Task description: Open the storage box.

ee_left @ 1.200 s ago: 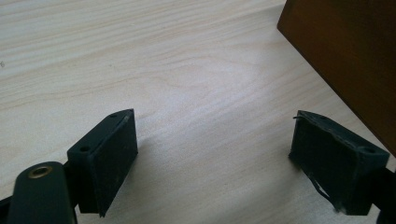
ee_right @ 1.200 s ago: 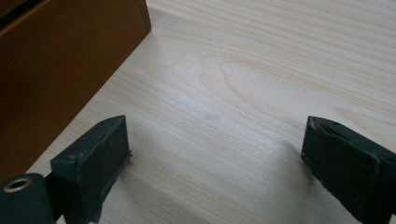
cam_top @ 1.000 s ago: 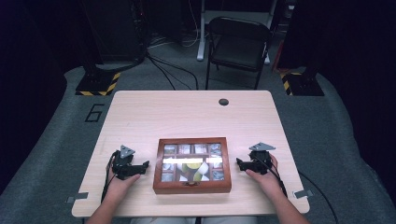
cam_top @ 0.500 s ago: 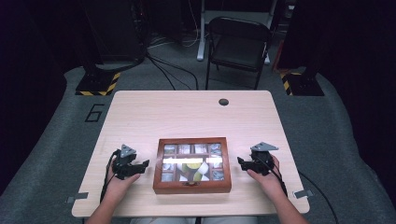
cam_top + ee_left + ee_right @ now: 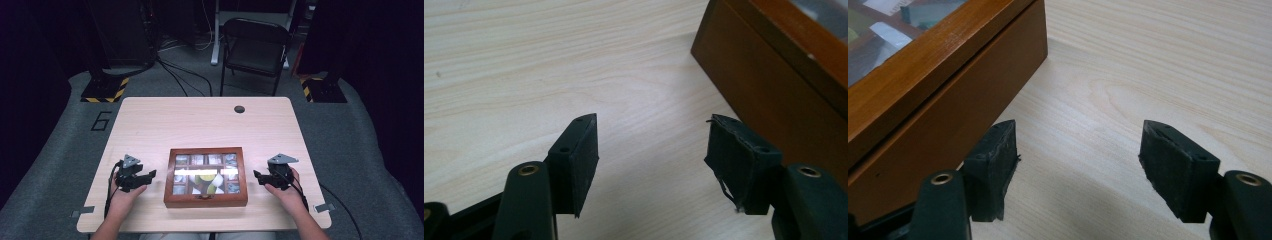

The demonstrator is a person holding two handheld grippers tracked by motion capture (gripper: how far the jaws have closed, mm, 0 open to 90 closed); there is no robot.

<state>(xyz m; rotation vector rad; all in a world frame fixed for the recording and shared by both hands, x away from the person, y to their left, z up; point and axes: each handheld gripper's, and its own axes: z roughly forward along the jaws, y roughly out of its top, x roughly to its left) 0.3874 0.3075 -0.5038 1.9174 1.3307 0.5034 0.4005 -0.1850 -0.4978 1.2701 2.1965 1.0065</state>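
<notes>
— Pale wood-grain desk (image 5: 205, 122), dark curtains behind it, a black folding chair (image 5: 255, 47) beyond the far edge. What lies on the desk?

— One thing of note: a shallow brown wooden box with a glass-paned lid (image 5: 206, 177), sitting near the person's edge, midway between the two hands. The lid is down; through the panes, compartments with small packets show.

— And what has changed?

— The left gripper (image 5: 150, 175) and the right gripper (image 5: 257, 176) have both just been closing their jaws. A second ago they stood wider. Nothing is between either pair: the left gripper view shows bare desk between its pads (image 5: 581, 162), with the box's side wall off to the right, and the right gripper view shows bare desk too, the box wall just beside its left pad (image 5: 995, 167).

— So neither grips the box?

— No. Both stand partly open and empty, flanking the box, apart from it. The box itself sits where it sat a second ago.

— What does that mean for the work?

— Probably the jaws are being set to a narrower gap for a hold on the lid's edge or the box's sides. The approach is not yet made and the lid remains unopened.
</notes>
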